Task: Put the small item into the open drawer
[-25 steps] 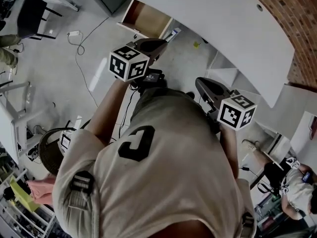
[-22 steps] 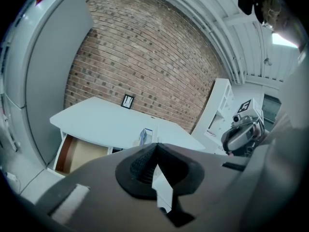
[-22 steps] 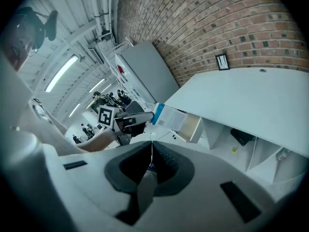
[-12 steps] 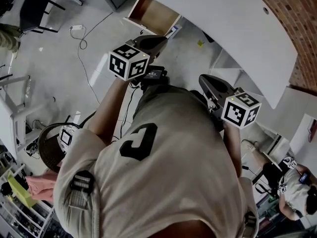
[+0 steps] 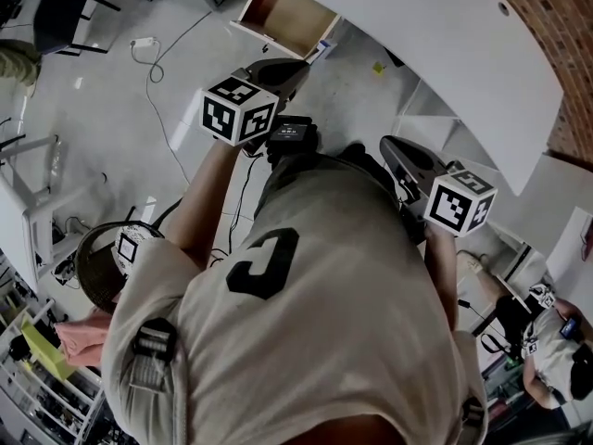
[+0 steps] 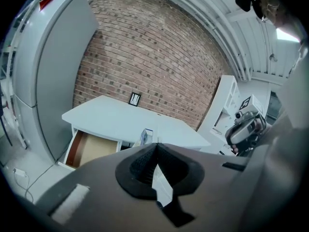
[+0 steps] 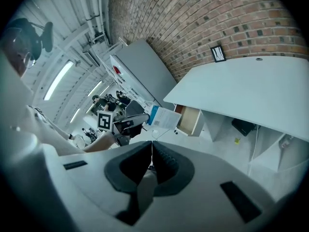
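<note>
Packet (image 6: 147,135) held, drawer (image 6: 96,149) open
My left gripper (image 6: 155,144) pinches the thin white-and-blue packet — my right gripper (image 7: 151,144) is closed on nothing — brown wood shows inside the drawer.

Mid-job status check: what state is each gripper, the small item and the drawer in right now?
drawer: pulled open under the white desk.
small item: held in the air at the tips of the left gripper, not yet in the drawer.
left gripper: shut on the small item.
right gripper: shut, nothing between its jaws.
</note>
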A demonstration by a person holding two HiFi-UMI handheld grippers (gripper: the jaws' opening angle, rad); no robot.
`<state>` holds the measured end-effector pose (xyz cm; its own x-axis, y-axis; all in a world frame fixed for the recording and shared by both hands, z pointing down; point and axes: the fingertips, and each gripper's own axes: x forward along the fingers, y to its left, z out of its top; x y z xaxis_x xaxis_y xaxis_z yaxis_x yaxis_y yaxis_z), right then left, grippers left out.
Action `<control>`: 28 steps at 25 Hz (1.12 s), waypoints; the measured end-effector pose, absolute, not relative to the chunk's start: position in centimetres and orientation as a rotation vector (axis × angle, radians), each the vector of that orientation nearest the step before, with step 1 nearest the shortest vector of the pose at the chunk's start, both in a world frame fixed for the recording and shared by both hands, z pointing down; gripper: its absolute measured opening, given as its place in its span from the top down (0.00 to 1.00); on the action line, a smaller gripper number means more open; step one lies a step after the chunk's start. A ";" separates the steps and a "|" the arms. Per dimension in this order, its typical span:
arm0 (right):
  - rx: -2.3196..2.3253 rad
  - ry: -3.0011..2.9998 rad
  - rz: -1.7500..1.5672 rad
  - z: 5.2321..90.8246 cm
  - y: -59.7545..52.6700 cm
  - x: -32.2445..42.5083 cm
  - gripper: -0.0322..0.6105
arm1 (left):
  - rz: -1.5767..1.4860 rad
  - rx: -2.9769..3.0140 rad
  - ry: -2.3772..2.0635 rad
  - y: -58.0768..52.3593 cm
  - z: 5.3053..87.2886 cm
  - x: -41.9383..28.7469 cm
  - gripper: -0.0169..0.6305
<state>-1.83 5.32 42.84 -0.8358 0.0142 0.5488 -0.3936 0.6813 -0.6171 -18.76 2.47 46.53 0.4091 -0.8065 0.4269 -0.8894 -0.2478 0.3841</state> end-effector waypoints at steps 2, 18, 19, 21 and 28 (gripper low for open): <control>0.275 -2.351 1.038 43.1 5.3 -1.4 0.94 | 0.199 2.067 -1.446 2.3 47.1 -18.6 0.97; 0.166 -2.480 1.178 41.5 -3.1 2.5 0.94 | 0.278 1.915 -1.599 -2.3 45.6 -15.2 0.97; 0.157 -2.501 1.177 41.3 -3.6 2.5 0.94 | 0.282 1.913 -1.607 -2.7 45.4 -14.9 0.97; 0.116 -2.526 1.180 41.5 -4.9 2.8 0.94 | 0.333 1.908 -1.624 -3.6 45.5 -13.9 0.97; -0.009 -2.541 1.219 42.4 -8.1 4.6 0.94 | 0.557 1.855 -1.693 -5.4 46.1 -11.1 0.97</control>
